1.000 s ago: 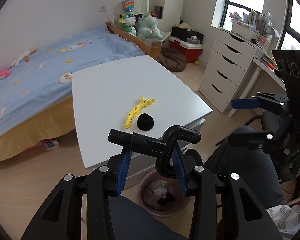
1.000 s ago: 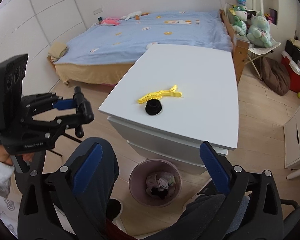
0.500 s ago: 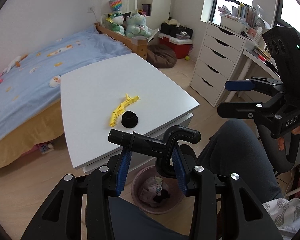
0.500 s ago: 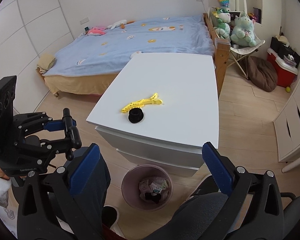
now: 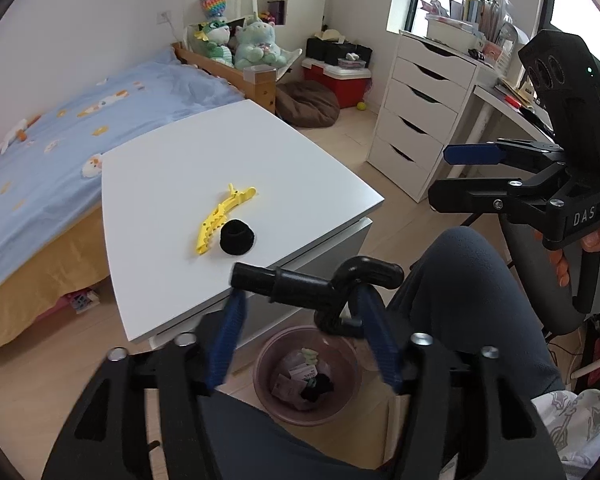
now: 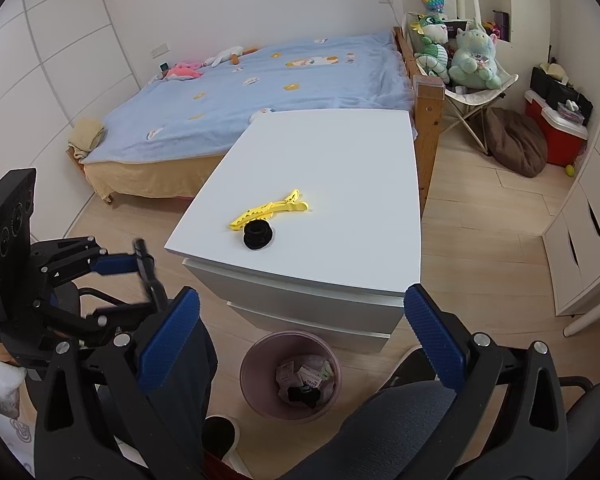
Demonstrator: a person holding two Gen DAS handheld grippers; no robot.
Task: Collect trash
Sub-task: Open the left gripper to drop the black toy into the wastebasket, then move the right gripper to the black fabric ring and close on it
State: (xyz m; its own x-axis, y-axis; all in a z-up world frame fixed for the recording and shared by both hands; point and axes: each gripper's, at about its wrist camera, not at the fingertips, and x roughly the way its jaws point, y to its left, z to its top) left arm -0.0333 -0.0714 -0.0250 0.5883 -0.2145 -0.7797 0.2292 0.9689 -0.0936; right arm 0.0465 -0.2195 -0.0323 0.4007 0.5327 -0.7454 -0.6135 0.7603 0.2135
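My left gripper [image 5: 300, 316] holds a black bent pipe-like piece [image 5: 320, 280] between its blue pads, above a pink trash bin [image 5: 340, 344]; the jaws look wider and blurred. The bin [image 6: 256, 356] on the floor holds paper scraps and a dark item. A yellow hair clip [image 5: 224, 214] and a black round scrunchie [image 5: 237, 237] lie on the white table [image 5: 240, 152]; both also show in the right wrist view, the clip [image 6: 270, 210] and the scrunchie [image 6: 258, 235]. My right gripper [image 6: 300, 332] is open and empty, above the bin.
A bed with a blue cover [image 6: 260, 92] stands behind the table. A white drawer unit [image 5: 420, 116] and desk are at the right. The person's knees [image 5: 460, 280] and an office chair [image 6: 592, 404] are beside the bin. Plush toys [image 6: 452, 52] and a red box [image 6: 556, 132] are in the corner.
Both grippers have drawn back and risen, so the table sits farther off. My left gripper's jaws have spread wider around the black piece, which still sits between them.
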